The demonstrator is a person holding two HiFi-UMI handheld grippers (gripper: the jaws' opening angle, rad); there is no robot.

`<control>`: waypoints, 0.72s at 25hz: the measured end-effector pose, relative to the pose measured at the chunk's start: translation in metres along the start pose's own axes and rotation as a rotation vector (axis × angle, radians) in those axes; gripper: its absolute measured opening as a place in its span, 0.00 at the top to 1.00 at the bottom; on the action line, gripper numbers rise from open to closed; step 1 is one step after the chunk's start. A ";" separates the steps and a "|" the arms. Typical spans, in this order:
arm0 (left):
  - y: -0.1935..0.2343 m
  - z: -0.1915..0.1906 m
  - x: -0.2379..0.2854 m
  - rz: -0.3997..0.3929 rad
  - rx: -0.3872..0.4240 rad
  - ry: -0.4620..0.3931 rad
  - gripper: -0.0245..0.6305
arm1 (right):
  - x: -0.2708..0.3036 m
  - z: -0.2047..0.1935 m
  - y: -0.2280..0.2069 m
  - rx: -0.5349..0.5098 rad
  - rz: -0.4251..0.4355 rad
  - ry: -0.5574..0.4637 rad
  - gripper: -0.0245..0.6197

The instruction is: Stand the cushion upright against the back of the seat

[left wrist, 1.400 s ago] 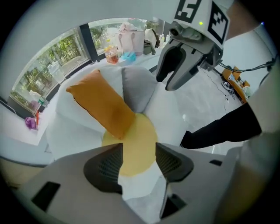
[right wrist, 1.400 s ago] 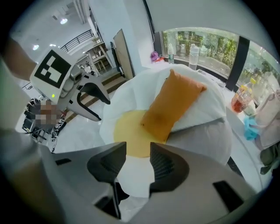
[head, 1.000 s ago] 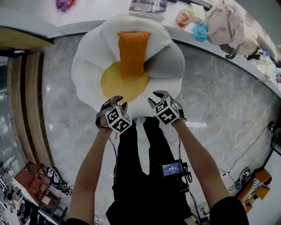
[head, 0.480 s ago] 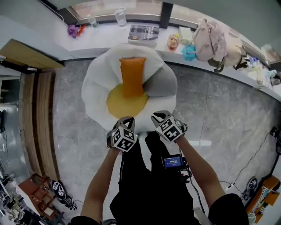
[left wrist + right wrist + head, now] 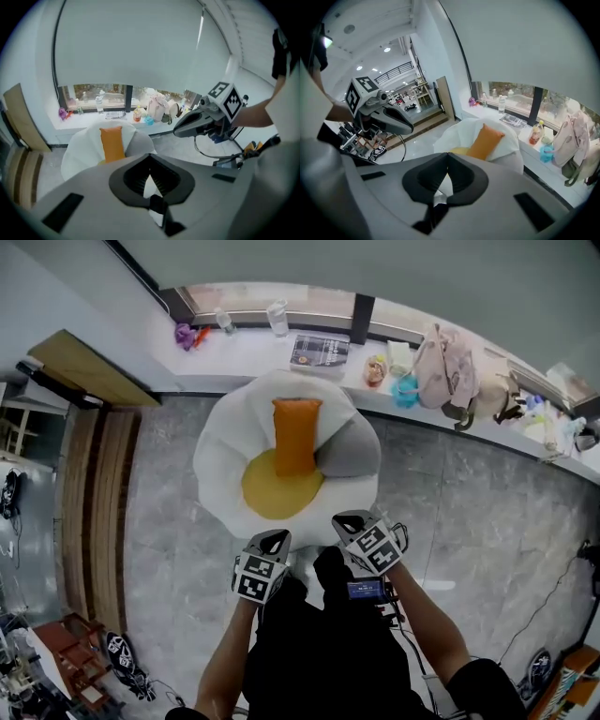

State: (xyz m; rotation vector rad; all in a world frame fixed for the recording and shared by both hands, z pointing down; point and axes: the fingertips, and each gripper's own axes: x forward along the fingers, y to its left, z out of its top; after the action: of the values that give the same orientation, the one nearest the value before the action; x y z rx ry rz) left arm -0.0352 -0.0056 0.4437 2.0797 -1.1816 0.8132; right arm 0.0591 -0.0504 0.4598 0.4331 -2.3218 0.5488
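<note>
The orange cushion [image 5: 296,435] stands upright against the back of the white egg-shaped seat [image 5: 220,460], its lower end on the yellow middle [image 5: 272,498]. It also shows in the left gripper view as the cushion [image 5: 112,143] and in the right gripper view as the cushion [image 5: 487,139]. My left gripper [image 5: 276,538] and right gripper [image 5: 348,520] hang side by side in front of the seat, apart from it. Both have just been closing and now stand shut, with nothing between the jaws. Each shows in the other's view: right gripper [image 5: 178,132], left gripper [image 5: 410,129].
A grey pillow [image 5: 352,451] lies on the seat's right side. Behind the seat runs a white window ledge [image 5: 253,348] with a book [image 5: 320,351], bottles and bags [image 5: 448,371]. Wooden steps [image 5: 98,502] are at the left. Cables lie on the marble floor at the right.
Both grippers have drawn back from the seat's front edge and risen, and their jaws have closed. The cushion has stayed upright in place.
</note>
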 end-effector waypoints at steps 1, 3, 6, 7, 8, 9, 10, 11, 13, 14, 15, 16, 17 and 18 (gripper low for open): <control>-0.006 0.000 -0.008 -0.012 -0.035 -0.018 0.94 | -0.008 0.000 0.004 -0.013 -0.003 -0.001 0.93; -0.016 -0.005 -0.024 -0.027 -0.054 -0.041 0.94 | -0.021 0.000 0.012 -0.027 -0.015 -0.009 0.93; -0.016 -0.007 -0.044 -0.040 -0.021 -0.052 0.94 | -0.037 0.006 0.022 -0.003 -0.038 -0.046 0.94; -0.015 -0.006 -0.050 -0.045 -0.021 -0.063 0.94 | -0.040 0.007 0.024 0.016 -0.047 -0.053 0.94; -0.015 -0.006 -0.058 -0.048 -0.027 -0.078 0.94 | -0.043 0.006 0.029 0.041 -0.055 -0.055 0.94; -0.014 -0.007 -0.066 -0.049 -0.034 -0.094 0.94 | -0.044 0.006 0.036 0.068 -0.062 -0.056 0.93; -0.013 -0.010 -0.075 -0.046 -0.042 -0.108 0.94 | -0.045 0.007 0.045 0.090 -0.068 -0.062 0.94; -0.011 -0.015 -0.084 -0.040 -0.052 -0.118 0.94 | -0.045 0.009 0.054 0.105 -0.075 -0.074 0.94; -0.007 -0.025 -0.096 -0.037 -0.103 -0.132 0.94 | -0.047 0.018 0.070 0.122 -0.091 -0.111 0.94; -0.007 -0.030 -0.101 -0.044 -0.148 -0.142 0.94 | -0.048 0.022 0.079 0.127 -0.100 -0.129 0.94; -0.008 -0.035 -0.108 -0.058 -0.195 -0.157 0.94 | -0.049 0.024 0.089 0.131 -0.109 -0.142 0.94; -0.011 -0.041 -0.116 -0.073 -0.231 -0.172 0.94 | -0.051 0.024 0.101 0.131 -0.118 -0.149 0.94; -0.014 -0.047 -0.126 -0.084 -0.248 -0.186 0.94 | -0.054 0.023 0.113 0.130 -0.128 -0.152 0.94; -0.018 -0.053 -0.135 -0.089 -0.246 -0.198 0.94 | -0.058 0.022 0.126 0.128 -0.136 -0.153 0.94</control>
State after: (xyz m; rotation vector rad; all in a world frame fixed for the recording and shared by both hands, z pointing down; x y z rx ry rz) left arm -0.0865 0.1112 0.3721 2.0245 -1.2147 0.4050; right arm 0.0307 0.0547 0.3719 0.7108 -2.3872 0.6187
